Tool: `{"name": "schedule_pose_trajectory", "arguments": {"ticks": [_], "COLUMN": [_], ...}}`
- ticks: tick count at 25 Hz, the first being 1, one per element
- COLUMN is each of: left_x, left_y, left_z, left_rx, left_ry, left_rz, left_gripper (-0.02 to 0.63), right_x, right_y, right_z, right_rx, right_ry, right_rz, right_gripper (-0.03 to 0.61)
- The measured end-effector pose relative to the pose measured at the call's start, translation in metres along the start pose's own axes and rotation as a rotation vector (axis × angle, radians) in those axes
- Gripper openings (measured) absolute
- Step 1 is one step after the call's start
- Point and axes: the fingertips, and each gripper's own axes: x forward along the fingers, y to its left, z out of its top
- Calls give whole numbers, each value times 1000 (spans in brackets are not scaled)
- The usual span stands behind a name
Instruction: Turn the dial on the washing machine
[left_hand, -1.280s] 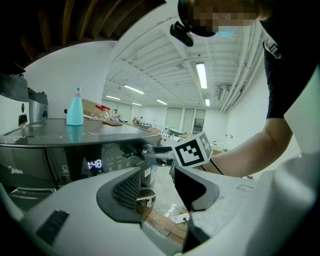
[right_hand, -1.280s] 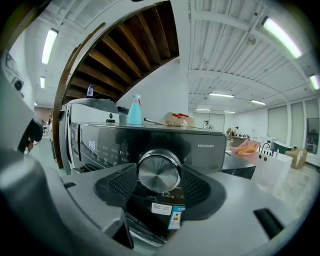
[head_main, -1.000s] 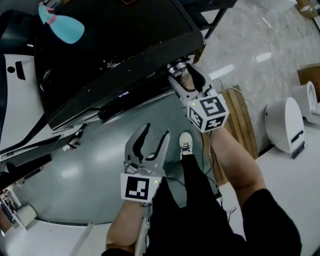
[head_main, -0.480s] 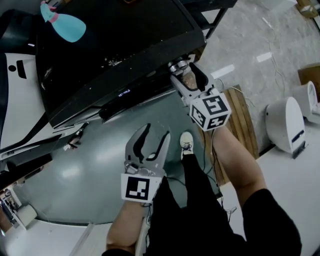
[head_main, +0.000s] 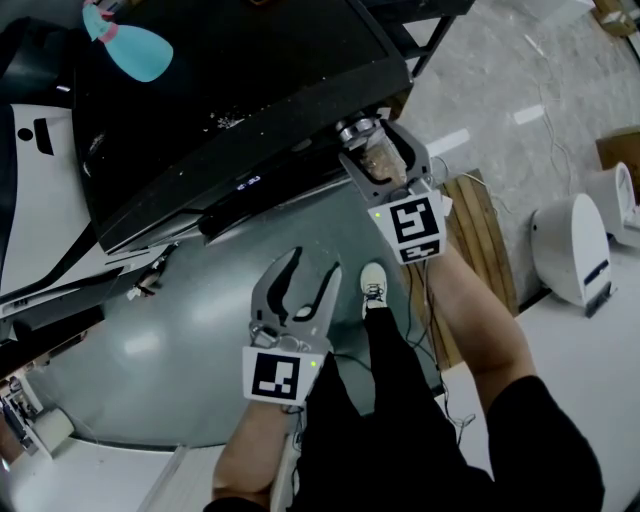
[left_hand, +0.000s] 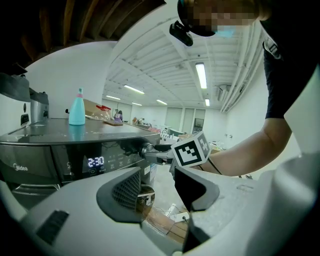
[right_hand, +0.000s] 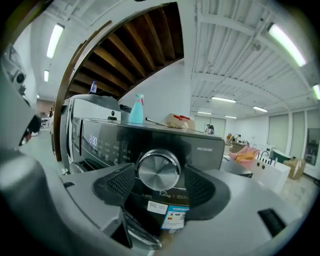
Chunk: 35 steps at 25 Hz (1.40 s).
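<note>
Right now the right gripper (head_main: 376, 146) sits at the front corner of the dark washing machine (head_main: 230, 90), with the chrome dial (right_hand: 158, 170) standing between its two jaws. Those jaws have just been opening and are spread wide; in the right gripper view a thin gap shows on each side of the dial, so the ribbed pads (right_hand: 118, 183) flank it without pressing on it and nothing is held. The dial is on the machine's control panel, at the end away from the lit display (left_hand: 95, 161) that reads 2:30, and just above a blue and white sticker (right_hand: 172, 217) on the machine's front. The left gripper (head_main: 310, 275) hangs lower and nearer the person, well apart from the dial and pointing toward the machine's front. Its jaws are also apart, and only the floor and a bit of a wooden pallet (head_main: 480, 240) show through the gap between them. A teal spray bottle (head_main: 130, 50) stands upright on the machine's top, toward the far end from the dial. The person's pale shoe (head_main: 372, 288) shows on the floor between the two grippers.
</note>
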Motion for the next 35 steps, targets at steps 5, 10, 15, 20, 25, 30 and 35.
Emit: {"name": "schedule_pose_trajectory", "arguments": {"ticks": [5, 10, 15, 20, 25, 30, 35], "left_x": [-2, -3, -2, 0, 1, 1, 0], "left_y": [2, 4, 7, 9, 9, 9, 9], "left_z": [-4, -8, -11, -12, -14, -15, -16], "left_rx": [-1, -3, -12, -15, -17, -19, -23], "left_ry": [5, 10, 16, 14, 14, 20, 18], "left_rz": [5, 6, 12, 12, 10, 7, 5], "left_gripper": [195, 195, 195, 195, 195, 195, 195], "right_x": [2, 3, 7, 8, 8, 7, 7], "right_y": [-1, 3, 5, 4, 3, 2, -3], "right_z": [1, 0, -1, -3, -4, -4, -2], "right_rx": [-147, -214, -269, -252, -191, -43, 150], "right_ry": [3, 10, 7, 9, 8, 6, -51], "right_rz": [-24, -37, -49, -57, -60, -41, 18], "right_gripper": [296, 296, 295, 276, 273, 272, 272]}}
